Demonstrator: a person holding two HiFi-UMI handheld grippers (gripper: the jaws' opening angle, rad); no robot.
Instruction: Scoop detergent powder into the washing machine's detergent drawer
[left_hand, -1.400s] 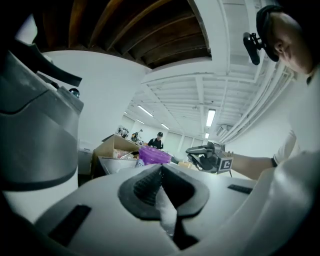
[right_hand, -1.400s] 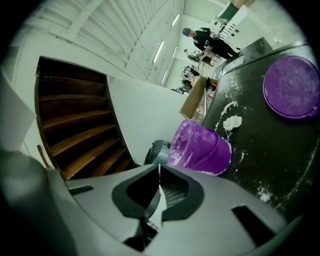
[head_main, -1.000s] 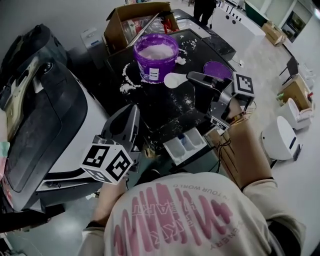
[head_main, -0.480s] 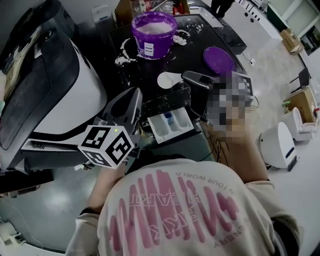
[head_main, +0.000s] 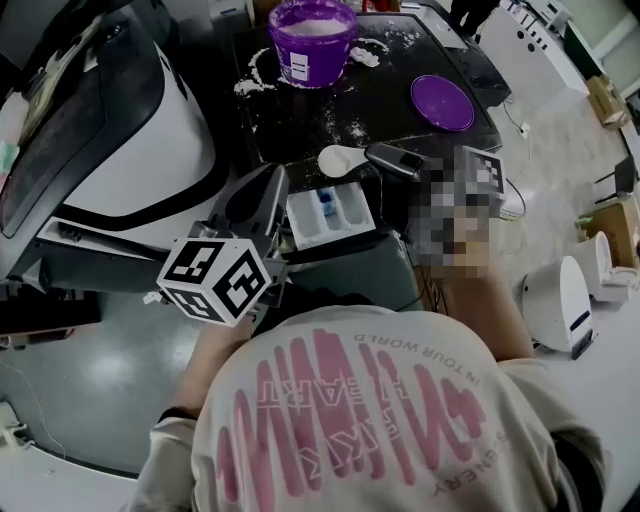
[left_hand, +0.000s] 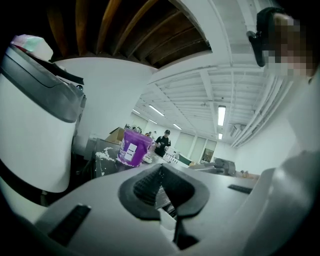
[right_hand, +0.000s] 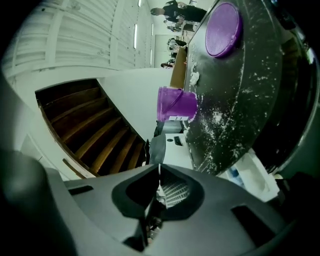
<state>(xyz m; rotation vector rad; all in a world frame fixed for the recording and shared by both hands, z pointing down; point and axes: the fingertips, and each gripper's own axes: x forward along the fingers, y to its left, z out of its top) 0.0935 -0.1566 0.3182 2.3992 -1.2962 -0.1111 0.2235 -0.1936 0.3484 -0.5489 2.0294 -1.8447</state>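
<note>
My right gripper (head_main: 380, 156) pinches the handle of the scoop (head_main: 340, 158), whose bowl sits just far of the open detergent drawer (head_main: 330, 216). My left gripper (head_main: 270, 190), jaws pressed together on nothing, hangs at the drawer's left. If I tip too soon, I risk powder landing on the machine top.

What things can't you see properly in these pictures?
Purple tub: head view, its far side is cut off by the top edge.
Right gripper: head view, a blurred patch covers its back part.
Scoop: head view, too small and white to tell whether powder is in it.
Detergent drawer: head view, too small to tell what its compartments hold.
</note>
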